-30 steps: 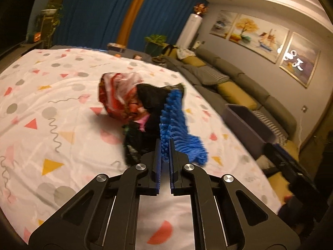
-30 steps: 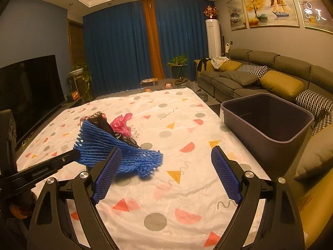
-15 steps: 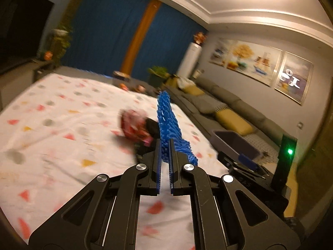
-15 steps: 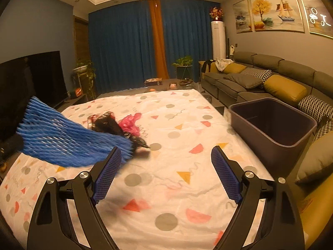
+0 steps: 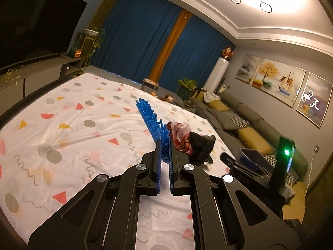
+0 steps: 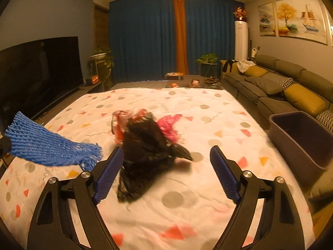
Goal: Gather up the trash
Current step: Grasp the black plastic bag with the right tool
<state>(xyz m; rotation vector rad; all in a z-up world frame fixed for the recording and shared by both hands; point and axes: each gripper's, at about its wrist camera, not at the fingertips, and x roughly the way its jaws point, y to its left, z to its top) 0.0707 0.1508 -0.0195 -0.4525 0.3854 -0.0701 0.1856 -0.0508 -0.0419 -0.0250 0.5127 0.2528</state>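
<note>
My left gripper (image 5: 164,145) is shut on a blue foam net sleeve (image 5: 150,118), held up above the patterned cloth; the sleeve also shows in the right wrist view (image 6: 50,145) at the left. My right gripper (image 6: 166,158) is open, its jaws on either side of a crumpled black plastic bag (image 6: 145,150) on the cloth. A red and white wrapper (image 6: 122,123) and a pink bag (image 6: 168,125) lie just behind it. The same heap shows in the left wrist view (image 5: 191,141). A dark bin (image 6: 303,137) stands at the right.
The cloth with coloured shapes (image 6: 208,108) covers a large flat surface. A grey sofa with yellow cushions (image 6: 291,91) runs along the right. A television (image 6: 39,66) stands at the left. Blue curtains and plants are at the back.
The left gripper has lifted the blue sleeve off the heap and swung it away to the left. The right gripper has moved forward to the black bag, jaws still open.
</note>
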